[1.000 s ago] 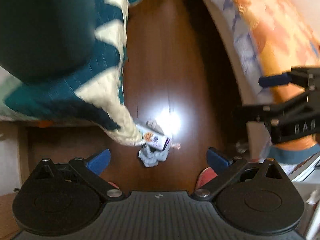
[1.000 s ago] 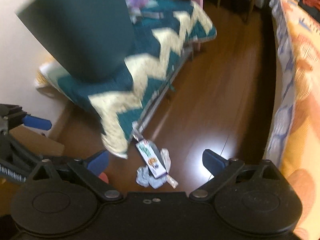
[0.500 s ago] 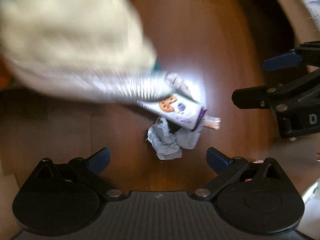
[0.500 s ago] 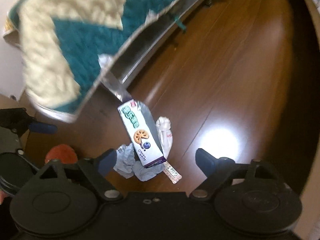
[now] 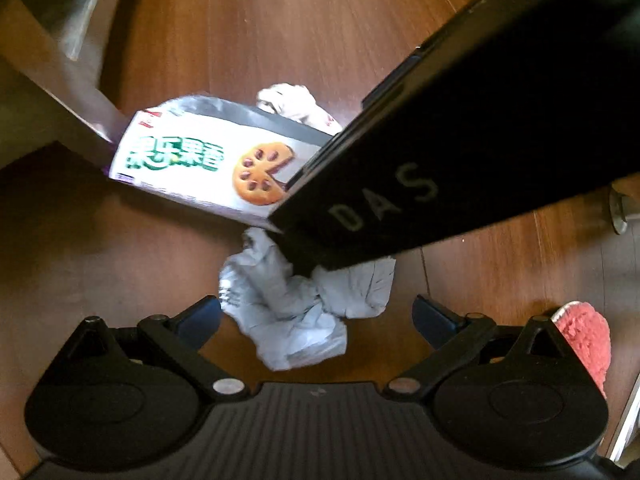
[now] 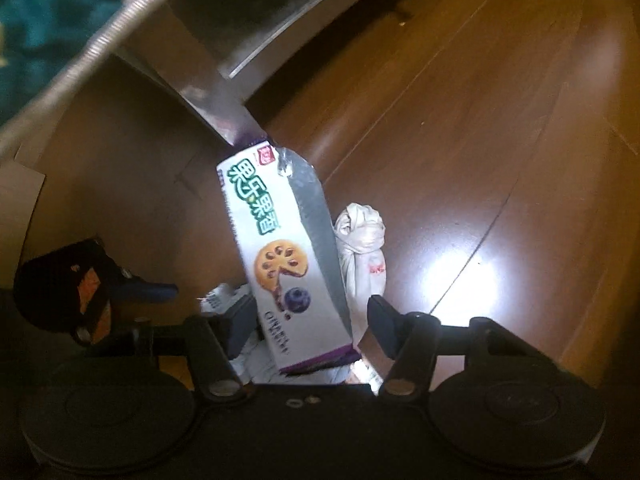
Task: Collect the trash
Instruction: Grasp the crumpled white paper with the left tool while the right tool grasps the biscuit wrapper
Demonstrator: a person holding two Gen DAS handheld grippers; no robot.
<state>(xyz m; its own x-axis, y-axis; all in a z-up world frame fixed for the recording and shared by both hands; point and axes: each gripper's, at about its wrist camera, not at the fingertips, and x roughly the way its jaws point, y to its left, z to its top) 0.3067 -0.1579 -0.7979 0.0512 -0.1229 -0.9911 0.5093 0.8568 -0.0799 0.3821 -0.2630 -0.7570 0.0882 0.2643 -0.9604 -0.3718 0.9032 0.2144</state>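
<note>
- Left gripper (image 5: 316, 316) pointing down at the wooden floor (image 5: 280, 20), fingers spread wide, gripping nothing.
- Crumpled grey paper (image 5: 296, 312) lying on the floor between those fingers, close to the left fingertip; contact not clear.
- Right gripper (image 6: 308, 324) low over the same pile, fingers closing around the near end of the biscuit box (image 6: 280, 256), not yet pressing on it as far as the view shows.
- Same gripper seen in the left wrist view as a broad black body (image 5: 460, 140) crossing from the upper right, covering the box's right end and part of the grey paper.
- Biscuit box white with green lettering, a cookie picture and a blueberry, lying tilted over the grey paper, far end against a metal frame leg (image 6: 208, 92).
- Knotted white plastic bag (image 6: 362, 248) on the floor just beside the box, on its right in the right wrist view.
- Red fuzzy item (image 5: 584, 340) at the right edge of the left wrist view, kind not clear.
- Farther off, metal frame rail (image 6: 280, 28) and a teal fabric (image 6: 52, 4) at the upper left.
</note>
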